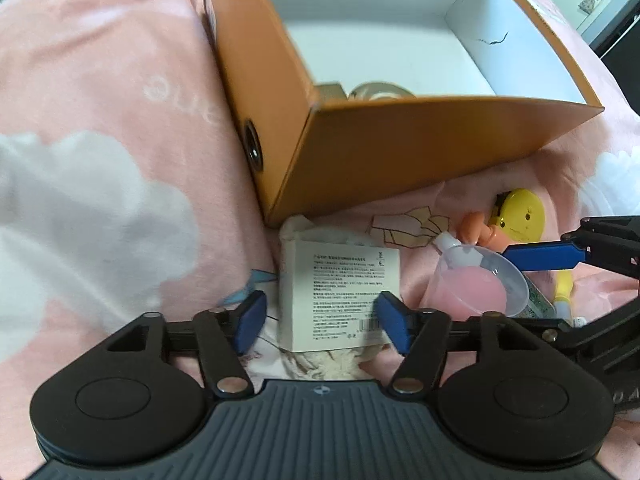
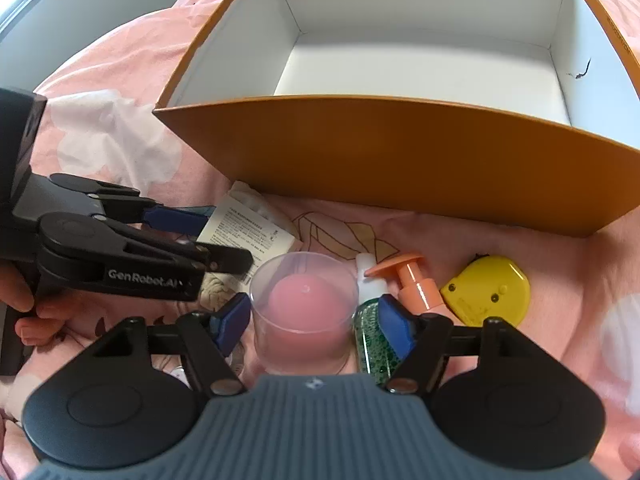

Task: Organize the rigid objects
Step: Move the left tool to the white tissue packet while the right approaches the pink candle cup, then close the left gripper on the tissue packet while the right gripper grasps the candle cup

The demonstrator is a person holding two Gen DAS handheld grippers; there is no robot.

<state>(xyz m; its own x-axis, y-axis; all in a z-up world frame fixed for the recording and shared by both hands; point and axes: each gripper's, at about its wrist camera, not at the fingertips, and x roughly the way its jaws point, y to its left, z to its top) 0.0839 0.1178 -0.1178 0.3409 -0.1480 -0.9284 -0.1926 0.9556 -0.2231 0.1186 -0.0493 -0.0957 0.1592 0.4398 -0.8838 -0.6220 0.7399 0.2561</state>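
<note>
Your left gripper [image 1: 320,322] has its blue pads spread to either side of the small white printed box [image 1: 340,296]; a gap shows at the left pad, and the right pad sits right at the box's edge, so nothing is clamped. The box lies flat on a cream cloth pouch [image 1: 298,226], just in front of the near corner of the orange cardboard box [image 1: 400,148].

Your right gripper [image 2: 316,324] straddles the clear plastic cup [image 2: 304,308] with its jaws apart; whether the pads touch the cup wall you cannot tell. The right pad presses beside the green bead-filled bottle [image 2: 370,344], which lies against the cup. Just right of that bottle lies the orange pump top [image 2: 412,280], and further right the yellow tape measure [image 2: 486,290], all on the pink bedsheet [image 2: 520,248].

The orange box stands open behind them, its white inside mostly bare, with a roll of tape [image 1: 378,90] in its near left corner.
</note>
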